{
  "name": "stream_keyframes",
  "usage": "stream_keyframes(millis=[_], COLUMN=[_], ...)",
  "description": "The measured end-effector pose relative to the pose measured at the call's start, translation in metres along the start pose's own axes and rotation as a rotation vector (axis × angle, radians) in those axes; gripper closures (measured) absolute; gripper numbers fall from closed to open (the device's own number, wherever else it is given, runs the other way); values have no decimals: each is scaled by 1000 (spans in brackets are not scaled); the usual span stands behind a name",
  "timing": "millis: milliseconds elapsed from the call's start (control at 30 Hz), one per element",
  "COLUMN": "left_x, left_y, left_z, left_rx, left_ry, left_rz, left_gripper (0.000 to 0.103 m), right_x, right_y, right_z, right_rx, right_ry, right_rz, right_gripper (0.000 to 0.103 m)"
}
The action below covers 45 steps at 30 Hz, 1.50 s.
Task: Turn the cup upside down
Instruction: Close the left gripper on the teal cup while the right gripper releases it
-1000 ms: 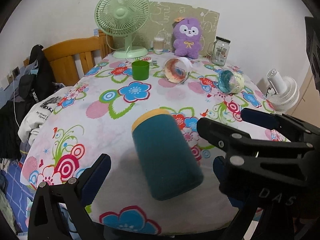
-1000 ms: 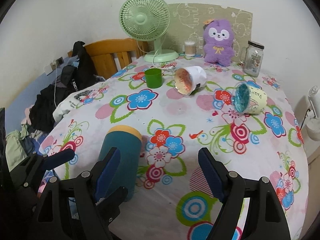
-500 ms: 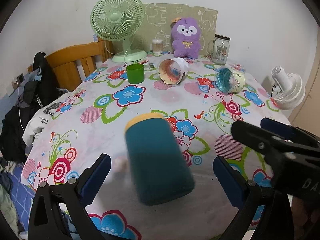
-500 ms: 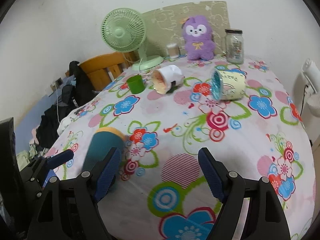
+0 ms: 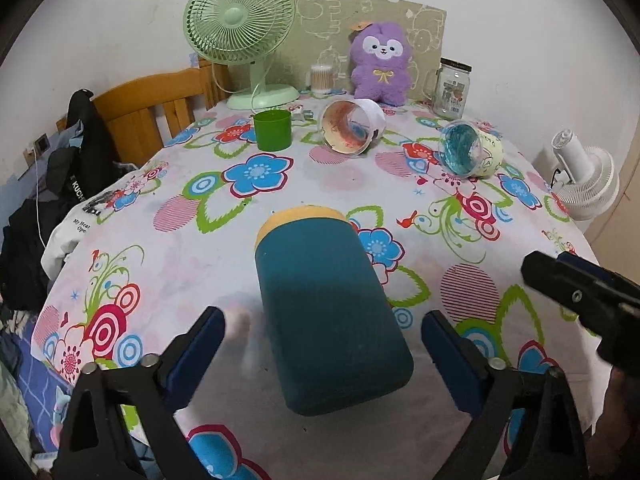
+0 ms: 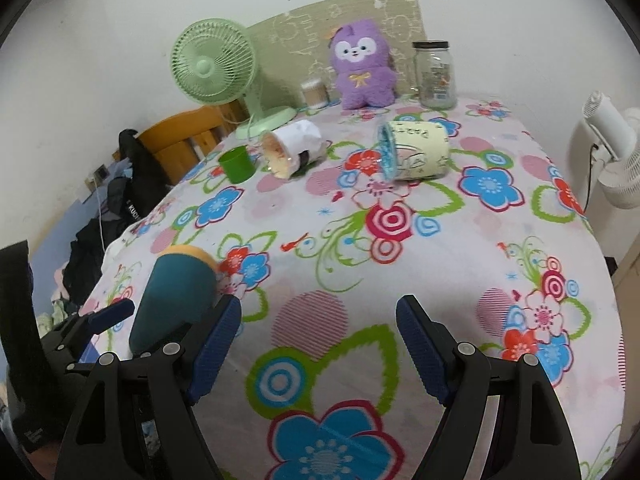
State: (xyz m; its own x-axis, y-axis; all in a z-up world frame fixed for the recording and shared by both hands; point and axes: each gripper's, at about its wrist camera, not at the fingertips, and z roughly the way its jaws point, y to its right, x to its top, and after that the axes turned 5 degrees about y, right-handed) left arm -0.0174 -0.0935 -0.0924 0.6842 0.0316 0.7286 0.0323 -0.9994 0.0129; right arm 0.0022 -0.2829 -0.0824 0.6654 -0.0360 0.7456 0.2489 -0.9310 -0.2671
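Observation:
A teal cup with a yellow rim (image 5: 324,304) lies on its side on the flowered tablecloth, its base toward me and rim pointing away. My left gripper (image 5: 322,350) is open, its blue pads on either side of the cup's base without touching. The cup also shows in the right wrist view (image 6: 176,292), at the left. My right gripper (image 6: 318,344) is open and empty over the cloth, to the right of the cup; it shows in the left wrist view (image 5: 580,300) at the right edge.
A white cup (image 5: 352,128) and a cream cup with a blue inside (image 5: 470,154) lie on their sides farther back. A green cup (image 5: 273,130) stands upright. A green fan (image 5: 240,32), purple plush (image 5: 380,64) and glass jar (image 5: 452,88) line the back. A chair (image 5: 152,112) stands left.
My right gripper has drawn away to the right and turned toward the cups at the back. My left gripper has centred on the teal cup, which now lies between its open fingers.

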Motion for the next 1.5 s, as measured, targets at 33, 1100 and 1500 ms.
stream_keyframes(millis=[33,1100,1500], left_x=[0,6,13], left_y=[-1,-18,-23], left_z=[1,-14,-25], left_rx=[3,-30,-24], left_ry=[-2,25,66], left_rz=[0,-19,-33], left_gripper=[10,34,34], right_x=[0,2,0], right_y=[1,-34,-40], right_z=[-1,-1,1], right_rx=[-2,19,26], right_ry=[2,-3,-14], right_rz=[3,-99,-119], right_gripper=[21,21,21])
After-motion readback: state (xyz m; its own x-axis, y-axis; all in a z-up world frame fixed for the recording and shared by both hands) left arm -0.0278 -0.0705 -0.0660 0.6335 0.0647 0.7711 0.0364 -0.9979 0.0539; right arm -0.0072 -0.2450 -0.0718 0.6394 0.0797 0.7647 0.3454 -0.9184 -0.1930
